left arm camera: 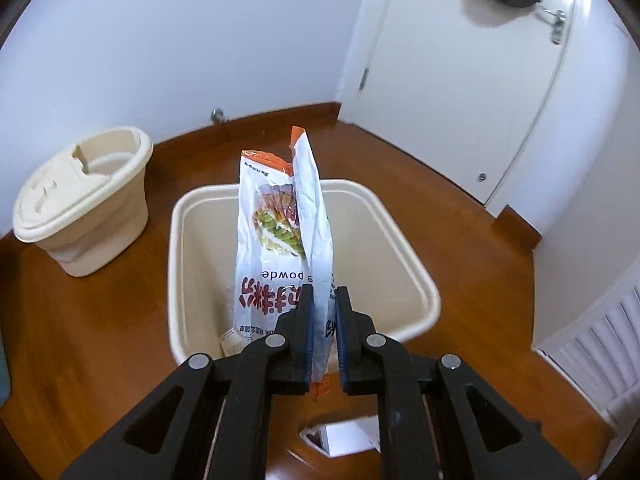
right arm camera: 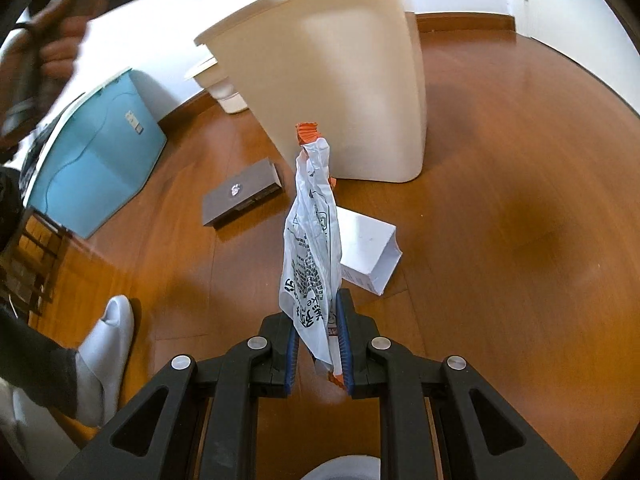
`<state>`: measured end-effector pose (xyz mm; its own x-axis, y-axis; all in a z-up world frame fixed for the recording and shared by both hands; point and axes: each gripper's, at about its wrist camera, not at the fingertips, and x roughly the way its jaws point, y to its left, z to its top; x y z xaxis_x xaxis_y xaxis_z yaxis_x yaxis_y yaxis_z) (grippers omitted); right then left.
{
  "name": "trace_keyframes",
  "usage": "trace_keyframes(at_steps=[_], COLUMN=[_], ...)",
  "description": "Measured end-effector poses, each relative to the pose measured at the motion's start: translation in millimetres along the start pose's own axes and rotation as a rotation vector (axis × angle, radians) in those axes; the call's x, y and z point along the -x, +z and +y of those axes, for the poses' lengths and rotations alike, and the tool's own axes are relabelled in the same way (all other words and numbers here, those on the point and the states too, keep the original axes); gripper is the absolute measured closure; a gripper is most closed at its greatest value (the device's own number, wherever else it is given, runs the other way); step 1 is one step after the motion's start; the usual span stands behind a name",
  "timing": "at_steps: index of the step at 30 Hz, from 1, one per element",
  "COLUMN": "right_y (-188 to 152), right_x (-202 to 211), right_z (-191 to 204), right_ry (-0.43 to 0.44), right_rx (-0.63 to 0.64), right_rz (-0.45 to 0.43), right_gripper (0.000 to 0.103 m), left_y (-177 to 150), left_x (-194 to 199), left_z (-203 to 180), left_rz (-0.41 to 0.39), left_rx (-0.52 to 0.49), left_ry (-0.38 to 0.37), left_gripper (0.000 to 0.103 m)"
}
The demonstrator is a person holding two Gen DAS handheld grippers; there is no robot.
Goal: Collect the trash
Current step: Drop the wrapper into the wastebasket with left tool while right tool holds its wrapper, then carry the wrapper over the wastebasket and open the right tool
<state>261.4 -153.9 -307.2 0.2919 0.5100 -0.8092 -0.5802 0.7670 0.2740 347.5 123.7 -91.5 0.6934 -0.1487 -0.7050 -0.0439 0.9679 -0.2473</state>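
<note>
— Wrappers: how many?
— Two. The left gripper (left arm camera: 324, 292) pinches a white-and-orange bag (left arm camera: 280, 232) above the open cream bin (left arm camera: 400, 240); the right gripper (right arm camera: 318, 312) pinches a crumpled bag (right arm camera: 310, 240).
— Only the right view?
— A white box (right arm camera: 370, 248), grey box (right arm camera: 240, 194), blue tub (right arm camera: 100, 160).

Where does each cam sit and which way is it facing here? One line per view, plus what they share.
Left wrist: rides the left claw, angled down into the open cream bin; its black fingers pinch a white-orange packet; lidded tub and door behind.
Right wrist: rides the right claw, tilted down at the floor; its fingers hold a crumpled packet; a slippered foot and a blurred hand show.
Shared: the cream bin, the white box and the wood floor.
</note>
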Motion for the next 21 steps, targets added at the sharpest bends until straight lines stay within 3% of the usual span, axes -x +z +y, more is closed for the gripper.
trace_keyframes(at_steps=[10, 11, 13, 14, 15, 21], right_y=[-1.1, 0.3, 1.5, 1.4, 1.6, -0.1], right_x=[2.9, 2.1, -0.7, -2.2, -3.6, -8.5], right_z=[3.3, 2.2, 0.9, 0.7, 0.5, -4.1], right_ry=[0.000, 0.000, -0.012, -0.020, -0.027, -0.092], right_rx=[-0.027, -0.035, -0.049, -0.052, -0.053, -0.074], right_rz=[-0.003, -0.003, 0.006, 0.009, 0.014, 0.049], right_gripper=[0.085, 0.085, 0.085, 0.085, 0.085, 0.085], left_y=[-10.6, -11.5, -15.2, -16.8, -16.3, -34.6], left_x=[-53.3, -55.7, -56.0, -52.7, -49.2, -9.4], left_z=[-4.2, -5.3, -4.4, -4.1, -5.4, -4.4], left_rz=[0.059, 0.071, 0.078, 0.065, 0.049, -0.015], left_rx=[-0.048, -0.058, -0.078, -0.078, -0.074, -0.074], left_ry=[0.092, 0.106, 0.132, 0.128, 0.124, 0.118], left_gripper=[0.092, 0.084, 0.040, 0.005, 0.000, 0.000])
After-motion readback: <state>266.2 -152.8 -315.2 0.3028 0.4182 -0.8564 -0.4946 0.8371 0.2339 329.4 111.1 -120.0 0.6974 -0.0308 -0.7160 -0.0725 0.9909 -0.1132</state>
